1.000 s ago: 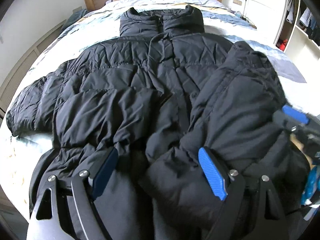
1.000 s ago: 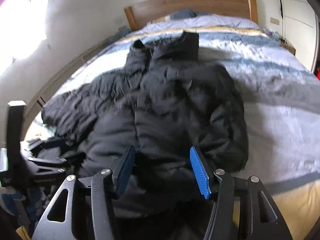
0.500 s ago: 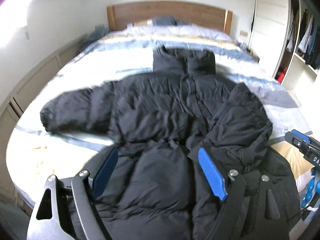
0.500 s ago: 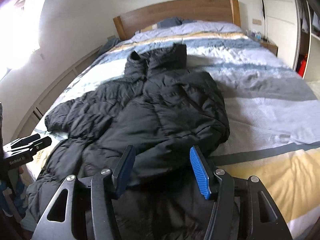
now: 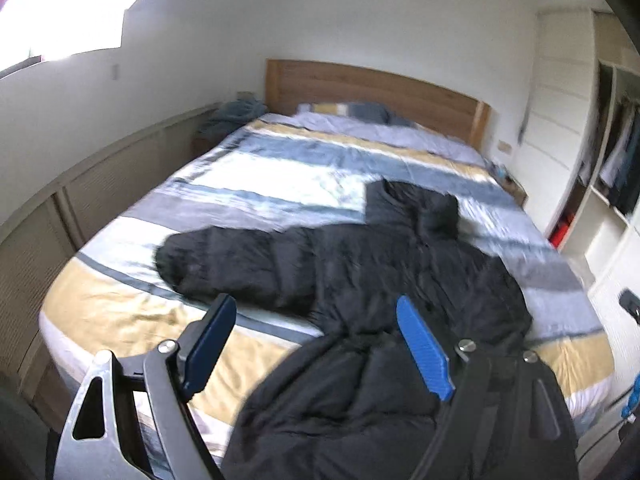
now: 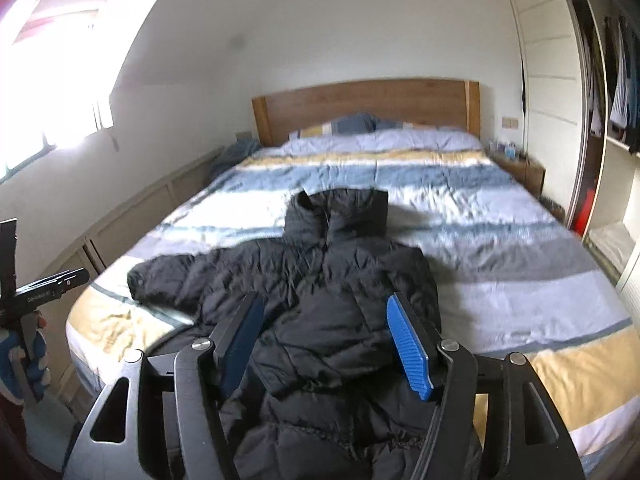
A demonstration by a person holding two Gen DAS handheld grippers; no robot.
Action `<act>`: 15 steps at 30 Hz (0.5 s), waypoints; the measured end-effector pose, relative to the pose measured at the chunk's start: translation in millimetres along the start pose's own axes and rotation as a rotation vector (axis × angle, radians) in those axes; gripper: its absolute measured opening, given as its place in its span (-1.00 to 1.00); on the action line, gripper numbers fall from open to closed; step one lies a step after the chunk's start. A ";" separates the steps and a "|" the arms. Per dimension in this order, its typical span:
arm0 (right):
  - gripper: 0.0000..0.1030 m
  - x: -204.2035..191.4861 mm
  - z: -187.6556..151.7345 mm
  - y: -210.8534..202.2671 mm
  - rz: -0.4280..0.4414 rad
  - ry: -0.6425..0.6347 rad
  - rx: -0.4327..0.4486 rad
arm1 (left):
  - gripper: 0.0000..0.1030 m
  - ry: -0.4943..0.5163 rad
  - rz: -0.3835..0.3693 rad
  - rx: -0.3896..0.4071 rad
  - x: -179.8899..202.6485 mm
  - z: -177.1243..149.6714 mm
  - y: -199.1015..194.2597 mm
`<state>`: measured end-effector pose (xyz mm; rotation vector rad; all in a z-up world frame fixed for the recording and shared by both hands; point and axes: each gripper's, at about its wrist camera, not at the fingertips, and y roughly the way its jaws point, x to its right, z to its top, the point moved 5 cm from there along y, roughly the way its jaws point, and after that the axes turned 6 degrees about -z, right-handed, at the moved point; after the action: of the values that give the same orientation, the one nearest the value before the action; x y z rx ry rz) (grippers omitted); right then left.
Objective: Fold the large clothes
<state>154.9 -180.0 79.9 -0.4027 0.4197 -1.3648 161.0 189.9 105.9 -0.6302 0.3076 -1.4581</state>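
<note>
The black puffer jacket (image 6: 320, 300) is lying front up on the striped bed (image 6: 500, 248), its hem hanging over the near edge. Compared with a second ago, we are now seeing it from higher and farther back, and it is no longer between our pads. So we are judging that one sleeve fold is finished: one sleeve is lying across the chest, the other is stretching out flat.

The left gripper (image 5: 316, 348) is standing wide and empty. The right gripper (image 6: 324, 344) is opening, nothing between its jaws.

The left view is showing the outstretched sleeve's cuff (image 5: 176, 256) clearly; the right view is showing the collar (image 6: 340, 216) and the left gripper's tool at its edge.
</note>
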 end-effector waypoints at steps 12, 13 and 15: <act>0.27 -20.1 17.0 9.9 0.029 0.044 0.011 | 0.60 -0.148 0.122 0.065 -115.4 67.4 -8.0; 0.27 -22.1 17.5 10.9 0.030 0.047 0.011 | 0.60 -0.162 0.125 0.071 -123.5 72.5 -4.5; 0.27 -24.8 19.7 17.2 0.032 0.052 0.007 | 0.60 -0.194 0.121 0.075 -137.4 78.1 3.3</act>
<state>175.7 -152.1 89.4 -0.3540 0.4622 -1.3474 191.9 340.6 142.4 -0.6753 0.1364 -1.2756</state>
